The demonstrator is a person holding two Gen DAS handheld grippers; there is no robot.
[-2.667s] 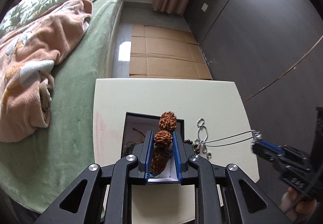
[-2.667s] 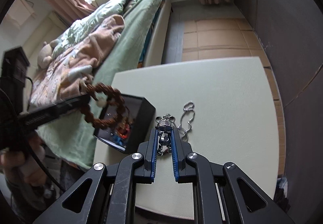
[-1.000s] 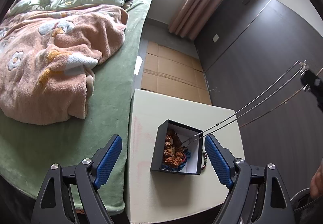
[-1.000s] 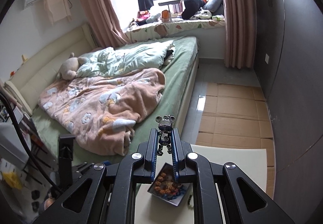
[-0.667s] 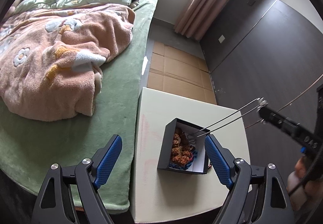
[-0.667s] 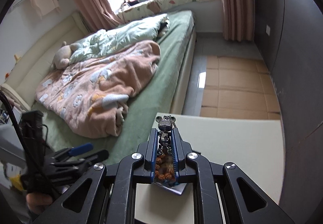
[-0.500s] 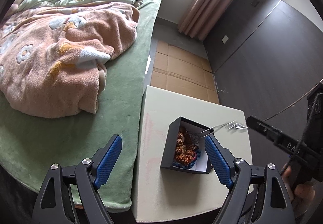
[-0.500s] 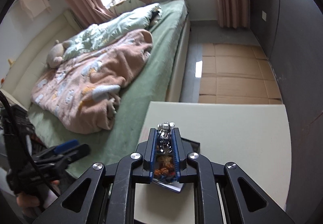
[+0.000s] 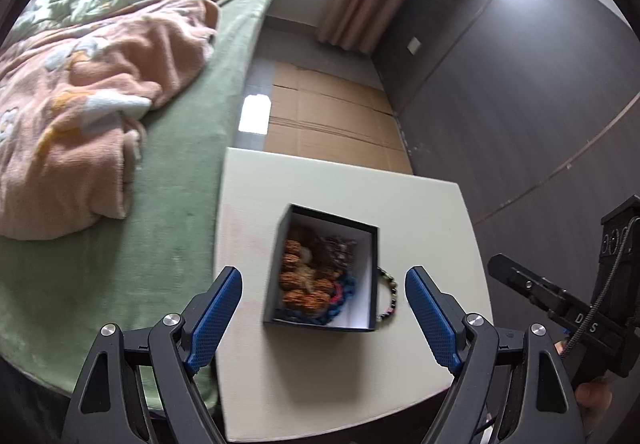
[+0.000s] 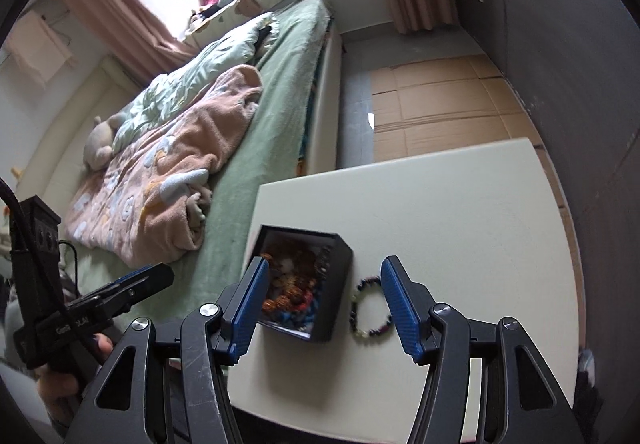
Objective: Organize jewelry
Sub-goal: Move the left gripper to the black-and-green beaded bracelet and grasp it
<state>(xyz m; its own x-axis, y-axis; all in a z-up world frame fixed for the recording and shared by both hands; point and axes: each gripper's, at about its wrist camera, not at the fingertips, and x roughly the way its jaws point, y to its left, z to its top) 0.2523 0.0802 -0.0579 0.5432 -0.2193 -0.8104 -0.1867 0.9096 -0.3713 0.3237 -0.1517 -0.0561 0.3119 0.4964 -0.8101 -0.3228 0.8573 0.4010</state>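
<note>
Nearing done: black box (image 9: 280,280) holds most jewelry; beaded bracelet (image 10: 370,308) left on tabletop (image 10: 460,224). Left tongs (image 9: 324,308), right tongs (image 10: 322,302) spread, empty.

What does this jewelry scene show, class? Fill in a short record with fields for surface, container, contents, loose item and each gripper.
surface: white table
container: black box, lid off
contents: brown seed-bead bracelet, blue beads, silver chain necklace
loose item: dark bead bracelet on the table, right of the box
left gripper: open, empty
right gripper: open, empty
</note>
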